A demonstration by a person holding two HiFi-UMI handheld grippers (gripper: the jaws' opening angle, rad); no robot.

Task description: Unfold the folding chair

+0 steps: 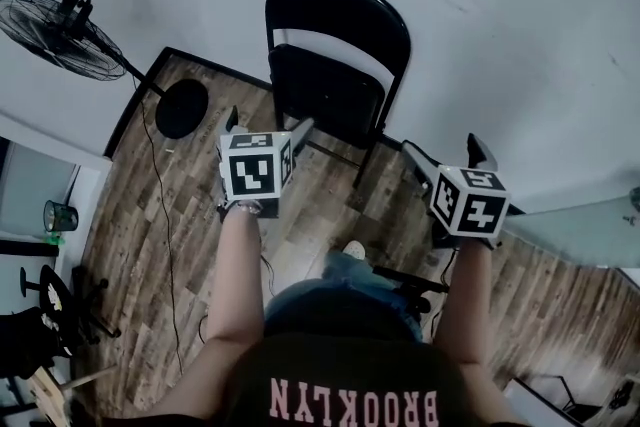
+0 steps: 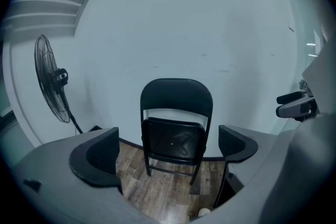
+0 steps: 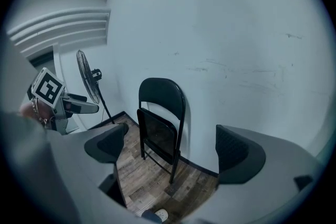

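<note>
The folding chair (image 1: 337,75) stands folded against the white wall at 12 o'clock, with the left gripper (image 2: 168,152) at its 7 o'clock and the right gripper (image 3: 170,147) at its 5 o'clock, both clear of it with jaws wide apart and empty, and a standing fan (image 1: 60,33) at 10 o'clock.

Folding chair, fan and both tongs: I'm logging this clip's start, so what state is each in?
Folding chair: folded shut, upright by the wall, untouched.
Left tongs: open, empty.
Right tongs: open, empty.
Fan: upright on its stand; running or not, cannot tell.
</note>
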